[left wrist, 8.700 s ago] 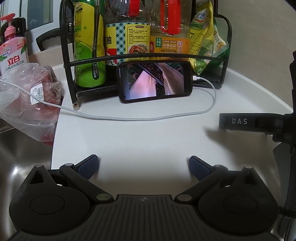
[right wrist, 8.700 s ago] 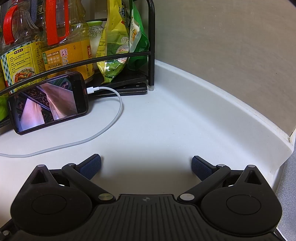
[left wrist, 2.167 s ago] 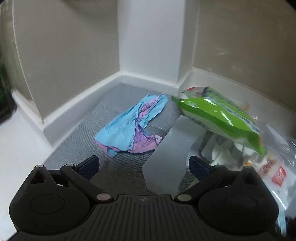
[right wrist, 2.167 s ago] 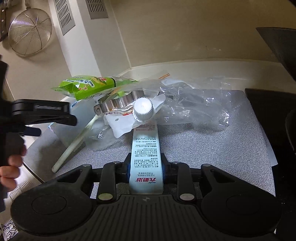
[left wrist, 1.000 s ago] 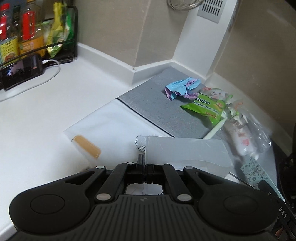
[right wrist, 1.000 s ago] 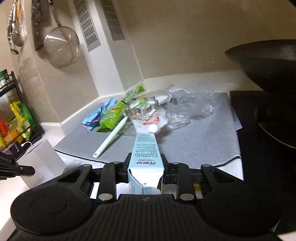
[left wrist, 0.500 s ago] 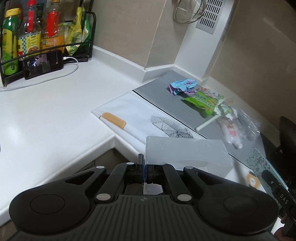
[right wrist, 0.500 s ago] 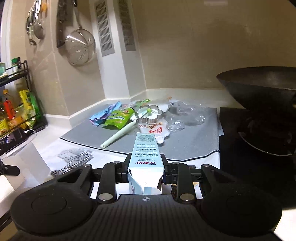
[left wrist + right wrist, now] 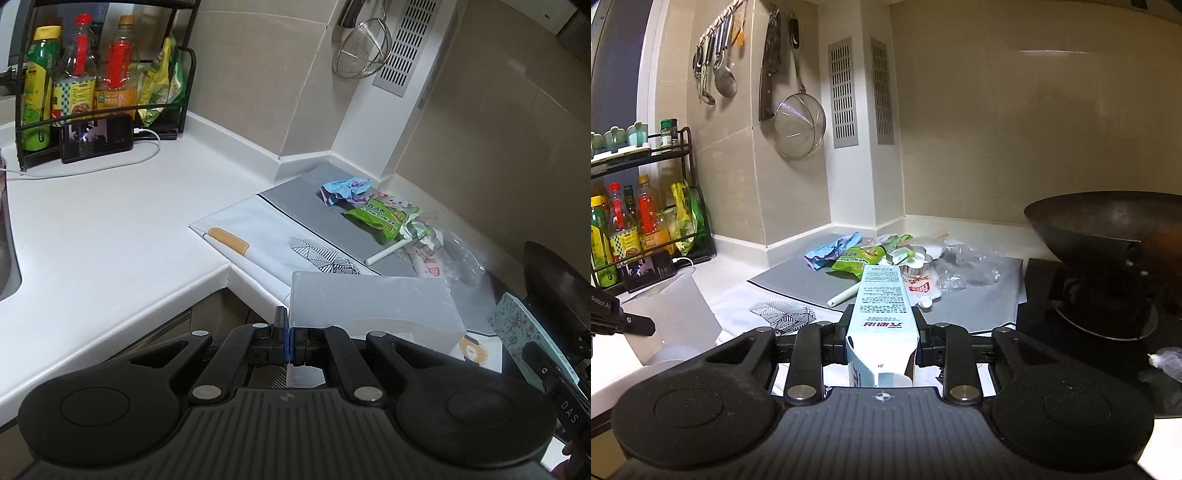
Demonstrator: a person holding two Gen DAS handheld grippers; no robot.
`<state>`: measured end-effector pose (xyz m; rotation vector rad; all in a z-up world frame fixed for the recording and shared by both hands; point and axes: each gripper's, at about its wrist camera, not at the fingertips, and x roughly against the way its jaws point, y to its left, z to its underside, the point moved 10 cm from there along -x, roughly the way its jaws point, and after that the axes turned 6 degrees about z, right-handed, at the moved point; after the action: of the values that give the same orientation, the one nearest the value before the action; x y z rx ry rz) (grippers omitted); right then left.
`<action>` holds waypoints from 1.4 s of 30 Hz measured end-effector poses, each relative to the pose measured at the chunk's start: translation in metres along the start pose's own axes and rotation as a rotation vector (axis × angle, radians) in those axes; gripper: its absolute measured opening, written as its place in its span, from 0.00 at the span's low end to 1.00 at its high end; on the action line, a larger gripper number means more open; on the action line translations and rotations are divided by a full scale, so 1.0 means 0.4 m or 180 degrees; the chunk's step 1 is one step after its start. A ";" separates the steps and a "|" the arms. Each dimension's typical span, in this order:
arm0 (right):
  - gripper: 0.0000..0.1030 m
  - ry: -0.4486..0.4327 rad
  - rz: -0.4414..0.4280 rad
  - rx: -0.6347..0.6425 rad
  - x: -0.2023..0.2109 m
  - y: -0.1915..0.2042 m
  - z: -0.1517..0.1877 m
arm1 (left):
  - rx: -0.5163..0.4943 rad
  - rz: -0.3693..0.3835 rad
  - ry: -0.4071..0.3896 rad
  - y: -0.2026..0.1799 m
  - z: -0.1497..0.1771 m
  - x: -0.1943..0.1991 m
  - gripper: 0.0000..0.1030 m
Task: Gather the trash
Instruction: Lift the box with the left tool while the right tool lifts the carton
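A: How are the two tongs held?

B: The left gripper (image 9: 289,345) is level, out past the counter (image 9: 110,236) corner, its fingers pinched on the wall of a translucent white bin (image 9: 373,306) that juts ahead and to its right. The right gripper (image 9: 882,338) is level too, clamped on a white-and-blue carton (image 9: 882,302) lying lengthwise between its fingers, pointing forward.

A: And the trash?

B: Beyond both tips, on the grey mat (image 9: 975,299): a blue wrapper (image 9: 343,188), a green packet (image 9: 384,218), a white stick (image 9: 388,253) and crumpled clear plastic (image 9: 975,269).

A: What does one view add?

B: The left wrist view shows the phone (image 9: 96,143) leaning against the bottle rack (image 9: 99,92), far ahead on the left. The right wrist view shows a metal ring (image 9: 918,264) among the trash, the wok (image 9: 1108,225) ahead on the right, and hanging utensils (image 9: 718,68).
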<state>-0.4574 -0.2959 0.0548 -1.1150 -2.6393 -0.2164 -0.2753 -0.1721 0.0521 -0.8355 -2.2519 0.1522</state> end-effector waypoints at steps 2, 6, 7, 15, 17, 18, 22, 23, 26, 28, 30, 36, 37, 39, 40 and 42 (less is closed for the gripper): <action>0.29 -0.0011 -0.0003 -0.0005 0.006 0.000 -0.004 | 0.0002 0.0001 -0.0015 0.000 -0.002 0.007 0.00; 0.29 -0.0036 0.0012 0.0004 0.016 -0.003 -0.008 | 0.0008 0.0025 -0.0033 -0.004 -0.004 0.014 0.00; 0.29 -0.0037 0.0017 0.0001 0.018 -0.003 -0.008 | 0.0003 0.0032 -0.0035 -0.005 -0.004 0.014 0.00; 0.29 -0.0024 0.0054 -0.0036 0.022 -0.014 -0.001 | -0.0009 0.0038 -0.0036 -0.010 -0.002 0.015 0.00; 0.29 -0.0022 0.0048 -0.0031 0.023 -0.013 0.000 | -0.0007 0.0035 -0.0042 -0.009 -0.002 0.017 0.00; 0.29 -0.0024 0.0047 -0.0029 0.024 -0.012 0.000 | -0.0006 0.0030 -0.0043 -0.008 -0.002 0.018 0.00; 0.29 -0.0028 0.0036 -0.0021 0.025 -0.009 -0.002 | -0.0007 0.0032 -0.0053 -0.007 -0.003 0.021 0.00; 0.29 -0.0031 0.0033 -0.0015 0.026 -0.007 -0.002 | -0.0008 0.0032 -0.0054 -0.006 -0.003 0.022 0.00; 0.29 -0.0036 0.0018 -0.0005 0.026 -0.005 -0.004 | -0.0016 0.0034 -0.0055 -0.005 -0.003 0.025 0.00; 0.29 -0.0037 0.0009 0.0000 0.028 -0.002 -0.004 | -0.0022 0.0032 -0.0055 -0.003 -0.001 0.029 0.00; 0.29 -0.0038 -0.0003 0.0006 0.030 -0.001 -0.003 | -0.0031 0.0022 -0.0043 0.001 0.002 0.033 0.00; 0.29 -0.0047 -0.0072 0.0030 0.041 0.009 0.000 | -0.0052 -0.0019 -0.0040 0.009 0.009 0.042 0.00; 0.29 -0.0051 -0.0082 0.0032 0.043 0.011 0.000 | -0.0058 -0.0024 -0.0040 0.010 0.010 0.044 0.00; 0.29 -0.0057 -0.0105 0.0030 0.048 0.015 0.000 | -0.0068 -0.0035 -0.0040 0.012 0.012 0.047 0.00; 0.29 -0.0061 -0.0114 0.0030 0.050 0.016 -0.001 | -0.0075 -0.0040 -0.0042 0.013 0.012 0.049 0.00; 0.29 -0.0073 -0.0135 0.0035 0.057 0.020 -0.003 | -0.0086 -0.0049 -0.0043 0.013 0.014 0.051 0.00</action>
<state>-0.4667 -0.2751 0.0630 -1.0652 -2.6830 -0.1983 -0.2872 -0.1547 0.0582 -0.8334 -2.2772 0.1208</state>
